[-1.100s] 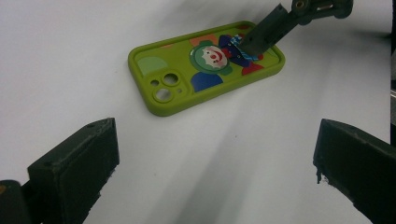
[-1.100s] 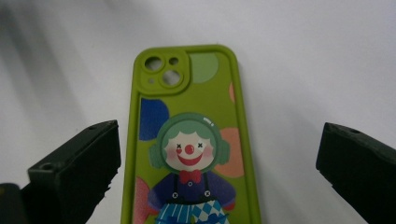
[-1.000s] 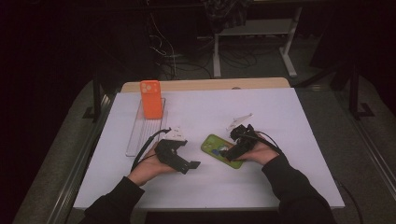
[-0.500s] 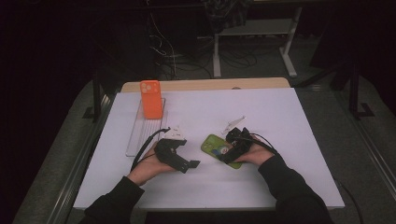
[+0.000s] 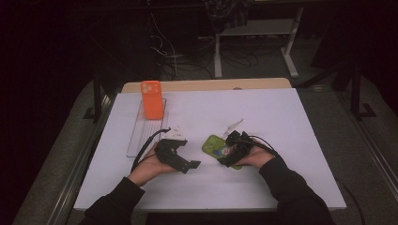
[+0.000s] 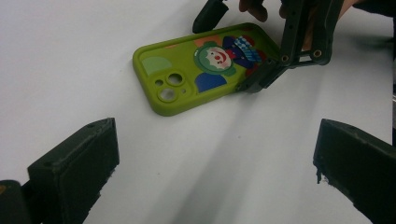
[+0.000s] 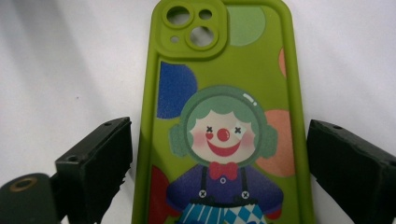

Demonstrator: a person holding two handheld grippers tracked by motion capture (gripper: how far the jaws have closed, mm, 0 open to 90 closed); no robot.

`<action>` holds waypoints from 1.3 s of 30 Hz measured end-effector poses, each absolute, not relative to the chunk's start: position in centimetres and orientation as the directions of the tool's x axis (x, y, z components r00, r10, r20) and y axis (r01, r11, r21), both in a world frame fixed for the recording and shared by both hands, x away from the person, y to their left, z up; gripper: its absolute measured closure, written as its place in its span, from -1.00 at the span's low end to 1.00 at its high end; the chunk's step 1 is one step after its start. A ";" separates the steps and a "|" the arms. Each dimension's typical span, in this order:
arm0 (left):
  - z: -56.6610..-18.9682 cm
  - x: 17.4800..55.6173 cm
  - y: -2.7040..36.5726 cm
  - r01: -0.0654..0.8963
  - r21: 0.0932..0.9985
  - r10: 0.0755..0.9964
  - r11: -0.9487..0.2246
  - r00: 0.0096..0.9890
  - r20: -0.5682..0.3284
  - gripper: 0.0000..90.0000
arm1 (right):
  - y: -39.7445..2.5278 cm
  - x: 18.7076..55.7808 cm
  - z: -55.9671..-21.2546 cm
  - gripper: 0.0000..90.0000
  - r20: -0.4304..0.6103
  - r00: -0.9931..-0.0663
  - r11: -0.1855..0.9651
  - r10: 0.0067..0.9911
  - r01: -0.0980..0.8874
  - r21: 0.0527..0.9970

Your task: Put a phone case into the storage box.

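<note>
Two grippers down near the front edge of the white table [image 5: 281, 122]. Right gripper [image 7: 219, 163] has its jaws spread on either side of the green clown phone case [image 7: 224, 116], which lies flat right of center; looks like they're not touching it, hard to be sure. Left gripper [image 6: 215, 172] sits just left of it, jaws wide apart with nothing between them. Orange phone case [image 5: 151, 99] is at far left.

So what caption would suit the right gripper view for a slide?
Open right gripper straddling a green clown phone case lying flat on the white table.
</note>
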State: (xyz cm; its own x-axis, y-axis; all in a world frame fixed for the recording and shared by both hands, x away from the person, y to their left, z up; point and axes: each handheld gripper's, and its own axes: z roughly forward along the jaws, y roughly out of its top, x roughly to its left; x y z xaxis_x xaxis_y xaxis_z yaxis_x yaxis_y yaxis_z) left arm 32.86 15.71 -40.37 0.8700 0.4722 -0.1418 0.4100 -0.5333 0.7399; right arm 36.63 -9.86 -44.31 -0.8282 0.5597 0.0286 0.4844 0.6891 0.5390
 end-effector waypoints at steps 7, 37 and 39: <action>-40.4 32.9 15.7 0.410 0.740 0.473 -0.533 0.870 -0.141 -1.00 | -9.8 36.3 -44.2 -0.72 0.017 -0.823 0.692 0.568 0.489 0.532; -39.3 34.5 14.5 0.384 0.732 0.430 -0.563 0.892 -0.138 -1.00 | -11.4 37.6 -41.9 -0.67 0.019 -0.859 0.719 0.511 0.440 0.538; -39.0 34.9 14.3 0.375 0.726 0.416 -0.577 0.900 -0.134 -1.00 | -11.5 37.9 -41.6 -0.67 0.020 -0.870 0.726 0.493 0.424 0.541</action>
